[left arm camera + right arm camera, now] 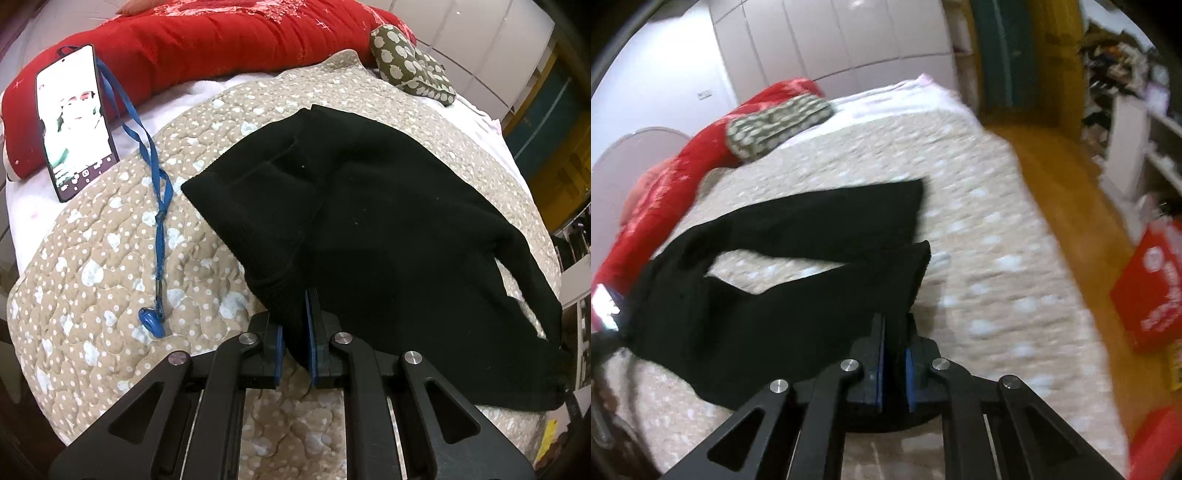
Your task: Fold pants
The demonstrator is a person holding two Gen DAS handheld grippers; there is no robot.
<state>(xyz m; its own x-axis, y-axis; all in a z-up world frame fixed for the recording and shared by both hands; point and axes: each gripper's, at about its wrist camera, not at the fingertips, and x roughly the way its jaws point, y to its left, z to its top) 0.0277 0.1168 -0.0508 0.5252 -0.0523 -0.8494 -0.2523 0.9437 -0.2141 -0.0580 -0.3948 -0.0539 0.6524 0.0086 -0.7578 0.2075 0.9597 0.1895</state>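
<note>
Honestly nothing readable here. The phone (pixel 75 122) has its screen lit, but it's just a washed-out picture and tiny icons, no words I can make out. The red box (pixel 1156 284) on the floor has white markings, way too blurred to read.

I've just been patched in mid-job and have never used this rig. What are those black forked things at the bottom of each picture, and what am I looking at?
They are two hand-held grippers carried by a person; each has a fisheye camera looking along its fingers. One picture is from the left gripper, the other, blurred, from the right gripper. Both are clamped on black pants spread on a beige dotted quilt: the left on the waist end, the right on a leg. Also on the bed: a phone with a lit screen, a blue lanyard, a red blanket and a green patterned pillow.
</note>
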